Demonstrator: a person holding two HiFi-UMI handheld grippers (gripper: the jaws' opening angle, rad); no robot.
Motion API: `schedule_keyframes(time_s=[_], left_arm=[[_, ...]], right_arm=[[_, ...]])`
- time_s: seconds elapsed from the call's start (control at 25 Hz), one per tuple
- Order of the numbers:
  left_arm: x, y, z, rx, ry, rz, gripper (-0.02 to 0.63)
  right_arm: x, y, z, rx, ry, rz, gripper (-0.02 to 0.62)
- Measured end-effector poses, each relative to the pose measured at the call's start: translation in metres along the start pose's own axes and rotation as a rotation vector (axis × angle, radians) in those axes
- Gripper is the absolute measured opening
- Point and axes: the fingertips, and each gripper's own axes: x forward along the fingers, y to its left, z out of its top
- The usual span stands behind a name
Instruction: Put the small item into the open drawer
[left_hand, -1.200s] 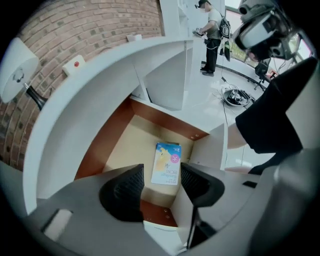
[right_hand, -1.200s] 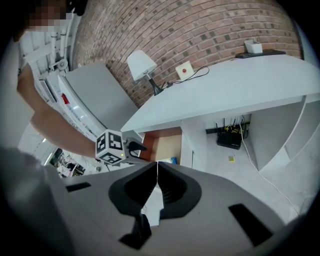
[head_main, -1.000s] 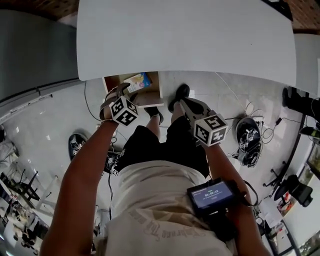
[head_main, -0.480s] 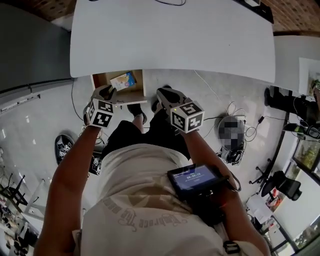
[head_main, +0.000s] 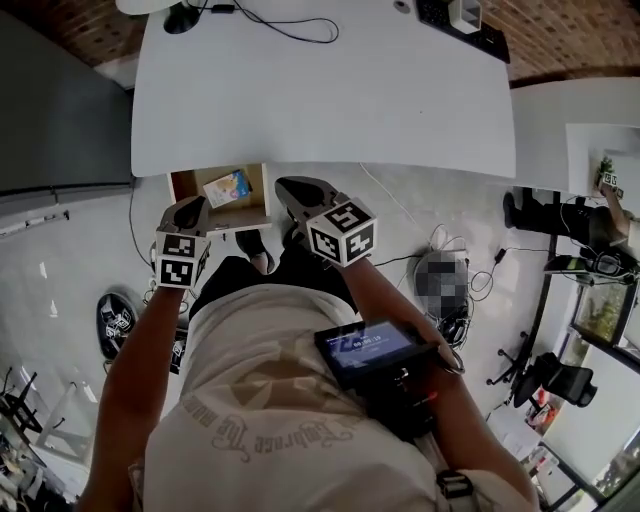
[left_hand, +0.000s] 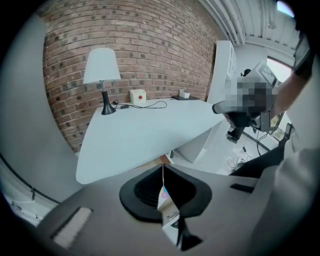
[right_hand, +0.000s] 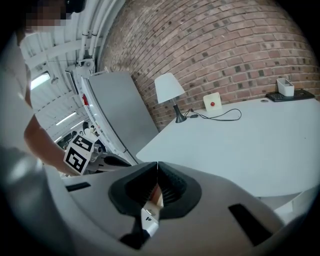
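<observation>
The small item (head_main: 228, 187), a yellow and blue packet, lies inside the open wooden drawer (head_main: 184, 184) under the white table (head_main: 320, 100). My left gripper (head_main: 192, 208) hangs above the drawer's front left corner. Its jaws have just been closing and are now shut with nothing between them; in the left gripper view the tips (left_hand: 162, 167) meet. My right gripper (head_main: 288, 188) is just right of the drawer, and its jaws (right_hand: 157, 165) are also shut and empty. A thin slit below each pair of tips shows only a sliver of the drawer beneath.
On the table's far edge stand a lamp (left_hand: 102, 75), a white box with a red button (left_hand: 137, 96) and a black cable (head_main: 290, 28). A grey cabinet (head_main: 60, 110) stands at the left. Cables and gear (head_main: 445, 275) lie on the floor at the right.
Both grippers have lifted up and away from the drawer. The left jaws have gone from open to shut. The packet stays in the drawer.
</observation>
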Motion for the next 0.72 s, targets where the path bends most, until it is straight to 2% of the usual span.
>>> schedule_keyframes(time_s=[0.32,0.72], left_arm=[[-0.039,-0.009,0.037,-0.083,-0.157,-0.039,0.008],[-0.079,-0.004,0.04,-0.191,-0.266,-0.077,0.006]], right_arm=[[-0.011,0.018,0.016,-0.07,-0.012,0.043,0.006],[-0.017,0.052,0.027,-0.158,-0.036,0.09,0.006]])
